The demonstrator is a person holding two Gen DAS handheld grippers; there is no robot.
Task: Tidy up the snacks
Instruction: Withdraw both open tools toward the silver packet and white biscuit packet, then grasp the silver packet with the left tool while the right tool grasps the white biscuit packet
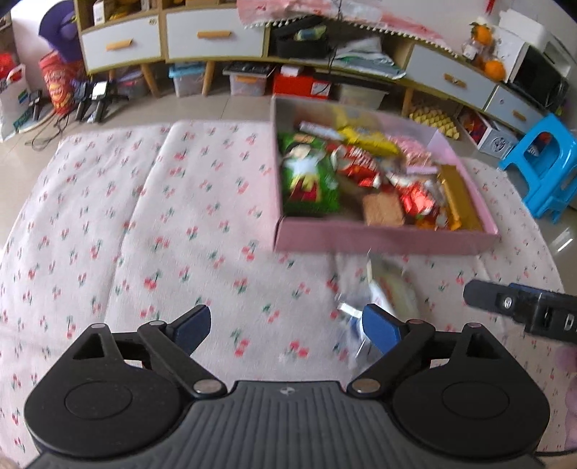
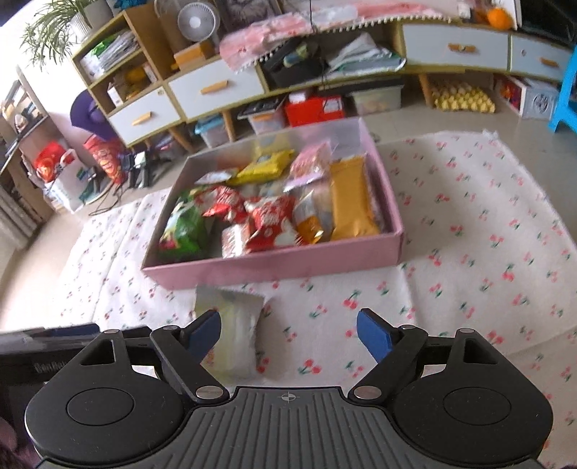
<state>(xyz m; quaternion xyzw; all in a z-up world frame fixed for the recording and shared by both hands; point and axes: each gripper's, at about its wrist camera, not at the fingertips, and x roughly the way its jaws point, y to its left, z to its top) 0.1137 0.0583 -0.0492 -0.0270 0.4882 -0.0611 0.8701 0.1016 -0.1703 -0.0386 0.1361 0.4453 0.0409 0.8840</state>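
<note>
Right wrist view: packet [image 2: 232,335] at my eleven o'clock, lengthwise toward box [image 2: 274,265]; right hand-held gripper [image 2: 288,337] spread empty, nearer.

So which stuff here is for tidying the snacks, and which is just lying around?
For the job:
- pink box
- snack packets in it, like the green bag and the yellow packet
- pale packet on the blanket

Just lying about:
- blue stool
- oranges
- fan
- red box
</note>
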